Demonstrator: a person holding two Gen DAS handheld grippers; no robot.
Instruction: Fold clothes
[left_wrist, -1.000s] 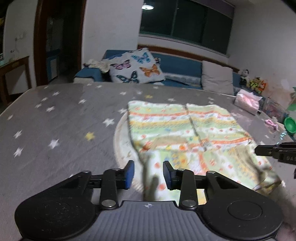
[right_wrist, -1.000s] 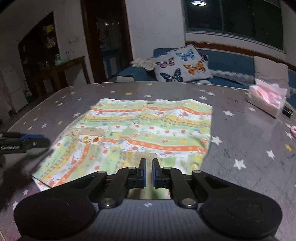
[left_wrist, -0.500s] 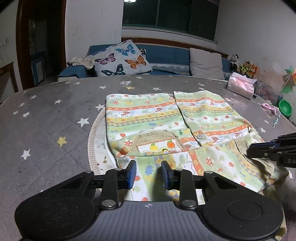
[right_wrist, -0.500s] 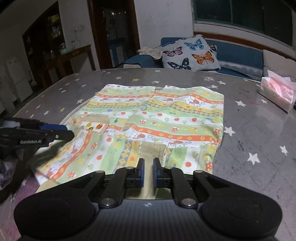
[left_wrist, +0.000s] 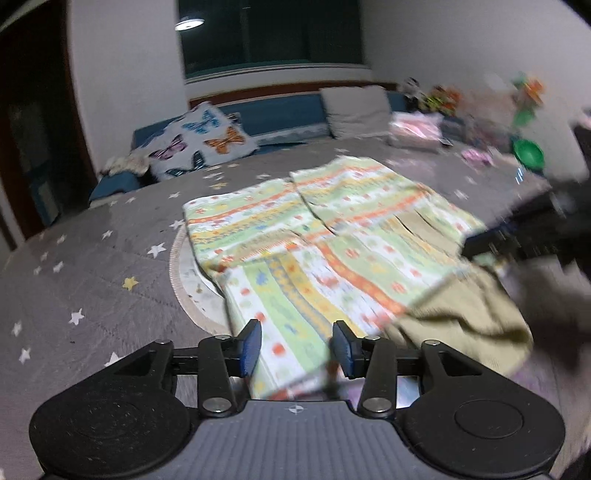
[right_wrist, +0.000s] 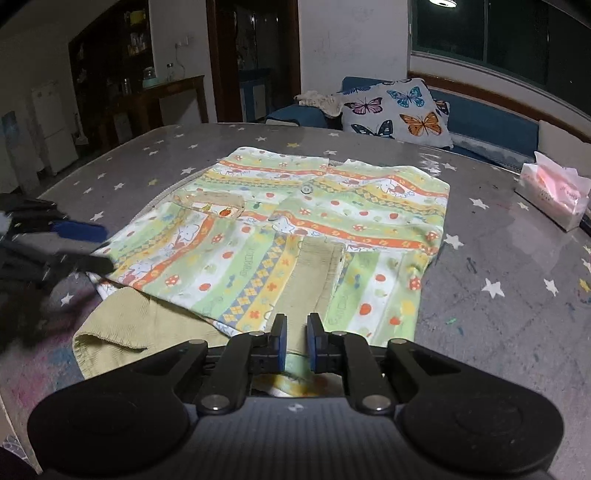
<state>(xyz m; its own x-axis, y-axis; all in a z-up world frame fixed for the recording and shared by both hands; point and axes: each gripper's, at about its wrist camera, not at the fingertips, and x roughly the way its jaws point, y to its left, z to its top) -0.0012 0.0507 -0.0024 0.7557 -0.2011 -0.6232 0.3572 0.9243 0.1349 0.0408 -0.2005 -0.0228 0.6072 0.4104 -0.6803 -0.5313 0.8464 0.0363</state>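
A child's patterned shirt in green, orange and yellow stripes lies flat on the grey star-print table, its sleeves folded over the body with their khaki cuffs showing. In the left wrist view the shirt is blurred. My left gripper is open over the shirt's near edge, holding nothing. My right gripper is slightly open, its jaws on either side of the khaki cuff's near end. Each gripper shows blurred at the edge of the other's view.
A pink tissue pack lies at the table's right edge. A butterfly pillow and a blue sofa stand beyond the table. A green bowl and toys sit at the far right in the left wrist view.
My left gripper has opened wider and swung, blurring its view. My right gripper's jaws have parted a little. The sleeve now lies folded over the shirt body.
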